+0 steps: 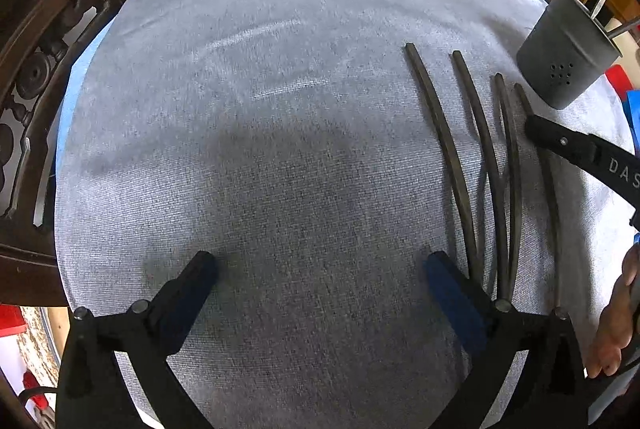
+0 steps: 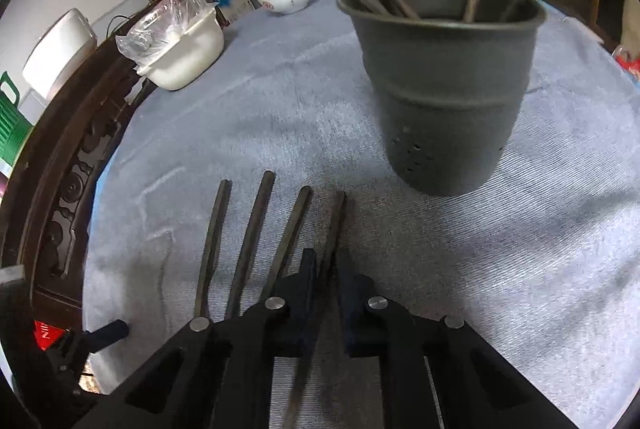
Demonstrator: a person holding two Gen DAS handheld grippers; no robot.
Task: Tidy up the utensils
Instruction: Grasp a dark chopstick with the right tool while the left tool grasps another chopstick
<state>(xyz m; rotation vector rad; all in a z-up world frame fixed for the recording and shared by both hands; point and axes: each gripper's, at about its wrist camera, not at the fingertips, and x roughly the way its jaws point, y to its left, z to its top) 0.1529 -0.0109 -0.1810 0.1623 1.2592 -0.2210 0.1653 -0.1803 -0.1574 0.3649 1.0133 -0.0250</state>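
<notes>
Grey holder [image 2: 440, 85] w/ utensils upright inside, right fingers [image 2: 356, 293] clamped on chopstick [image 2: 334, 225], left fingers [image 1: 200, 277] apart, empty

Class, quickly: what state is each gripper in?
Left gripper: open, empty.
Right gripper: shut on the rightmost dark square chopstick.

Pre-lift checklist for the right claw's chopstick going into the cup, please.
1. Right claw shut on rightmost dark wooden chopstick: ok.
2. Only one stick between its fingers; the other three dark chopsticks lie outside: ok.
3. Grey perforated plastic utensil cup upright on the grey tablecloth: ok.
4. Room in cup, which already holds utensils: cannot tell.
5. Left claw open, holding nothing: ok.
6. Left claw's blue-padded finger clear of the chopstick tips: not ok, right beside them.
</notes>
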